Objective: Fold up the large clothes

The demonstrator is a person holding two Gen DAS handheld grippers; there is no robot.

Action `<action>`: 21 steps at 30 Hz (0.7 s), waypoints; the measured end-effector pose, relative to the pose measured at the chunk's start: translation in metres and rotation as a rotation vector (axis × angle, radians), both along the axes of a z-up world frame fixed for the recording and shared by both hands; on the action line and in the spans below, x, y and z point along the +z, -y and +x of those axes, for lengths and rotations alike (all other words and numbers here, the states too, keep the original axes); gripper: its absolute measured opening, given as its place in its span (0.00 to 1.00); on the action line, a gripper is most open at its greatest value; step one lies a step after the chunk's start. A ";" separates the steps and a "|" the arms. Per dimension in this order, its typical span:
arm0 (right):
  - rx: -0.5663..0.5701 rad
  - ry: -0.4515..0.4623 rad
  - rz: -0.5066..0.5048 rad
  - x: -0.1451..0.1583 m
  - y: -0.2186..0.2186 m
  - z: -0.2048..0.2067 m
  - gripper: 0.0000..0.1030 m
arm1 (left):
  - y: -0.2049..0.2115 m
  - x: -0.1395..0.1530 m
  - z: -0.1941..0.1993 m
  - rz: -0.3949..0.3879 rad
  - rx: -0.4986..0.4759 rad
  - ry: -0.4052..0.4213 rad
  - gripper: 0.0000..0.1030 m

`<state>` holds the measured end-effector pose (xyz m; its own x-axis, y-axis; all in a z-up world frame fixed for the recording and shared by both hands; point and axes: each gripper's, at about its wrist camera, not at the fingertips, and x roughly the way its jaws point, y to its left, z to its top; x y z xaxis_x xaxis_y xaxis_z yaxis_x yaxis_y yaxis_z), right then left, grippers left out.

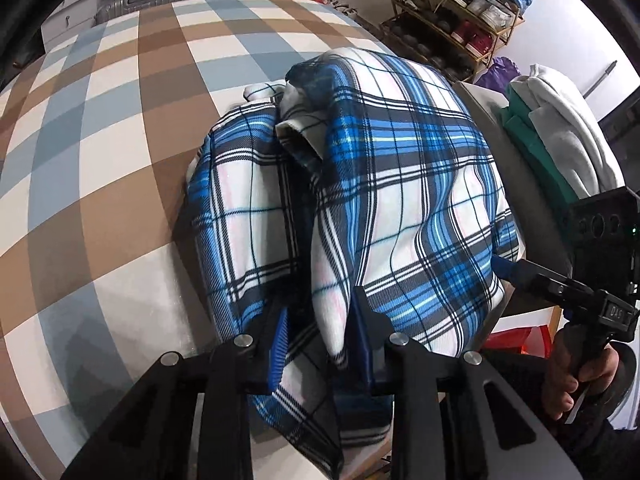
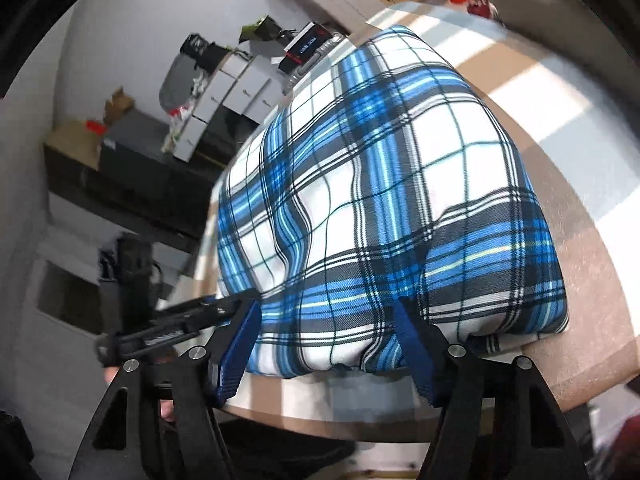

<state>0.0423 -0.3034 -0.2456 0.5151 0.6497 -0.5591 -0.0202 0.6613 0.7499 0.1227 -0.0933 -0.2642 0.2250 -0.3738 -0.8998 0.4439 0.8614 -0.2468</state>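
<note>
at the bottom of the left wrist view, the left gripper [image 1: 324, 344] has its blue pads nearly closed, pinching a fold of the blue plaid shirt [image 1: 380, 184]. in the right wrist view, the right gripper [image 2: 328, 344] stands wide open at the shirt's near edge, its pads not pressing the cloth. the folded shirt lies on the checked tablecloth [image 1: 100, 140]. further back at upper right, a shoe rack [image 1: 460, 12] stands by the wall.
</note>
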 end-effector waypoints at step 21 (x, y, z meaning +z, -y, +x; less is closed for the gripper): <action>-0.040 -0.013 0.088 -0.012 0.014 0.001 0.69 | 0.037 -0.012 -0.024 0.179 -0.108 0.062 0.19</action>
